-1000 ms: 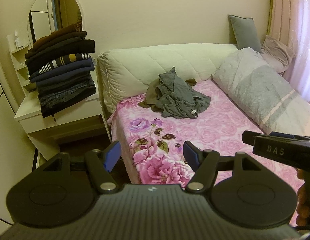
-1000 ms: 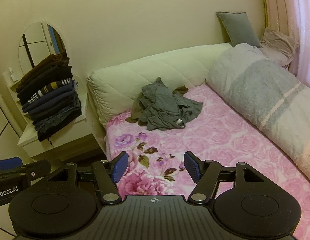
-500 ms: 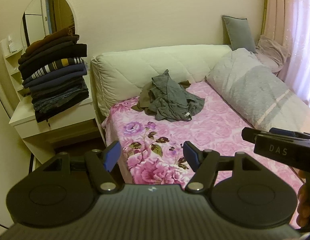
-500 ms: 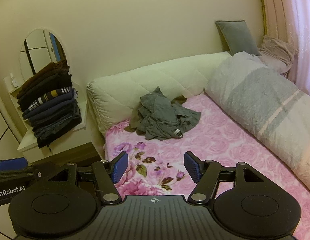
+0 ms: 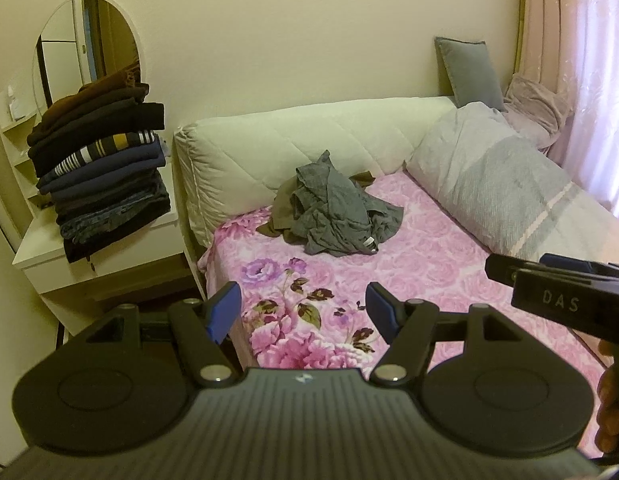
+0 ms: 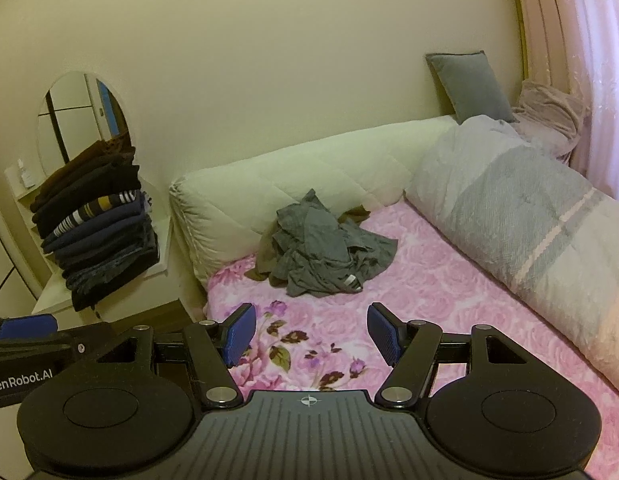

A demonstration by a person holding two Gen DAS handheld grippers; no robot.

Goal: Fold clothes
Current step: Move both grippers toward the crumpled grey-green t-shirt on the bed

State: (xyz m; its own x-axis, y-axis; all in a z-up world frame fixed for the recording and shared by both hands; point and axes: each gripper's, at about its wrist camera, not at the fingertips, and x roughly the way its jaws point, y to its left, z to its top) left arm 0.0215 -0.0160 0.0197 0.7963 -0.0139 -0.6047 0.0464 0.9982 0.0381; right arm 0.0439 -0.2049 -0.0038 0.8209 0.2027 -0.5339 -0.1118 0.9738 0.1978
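A crumpled grey garment (image 5: 333, 216) (image 6: 325, 256) lies in a heap on the pink floral bed (image 5: 429, 264) (image 6: 449, 288), up against the cream headboard cushion, with an olive-brown garment (image 5: 283, 212) partly under it. My left gripper (image 5: 303, 314) is open and empty, well short of the heap, over the bed's near corner. My right gripper (image 6: 309, 334) is open and empty too, also far from the clothes. Each gripper shows at the edge of the other's view.
A tall stack of folded dark clothes (image 5: 97, 168) (image 6: 95, 228) sits on a white dressing table (image 5: 101, 248) with an oval mirror, left of the bed. A rolled grey duvet (image 5: 517, 196) (image 6: 529, 224) lies along the bed's right side. Pillows and a pink curtain are behind it.
Both grippers have drawn back and lifted slightly, so the bed and the heap look a little farther off. Both stay open. The clothes have not moved.
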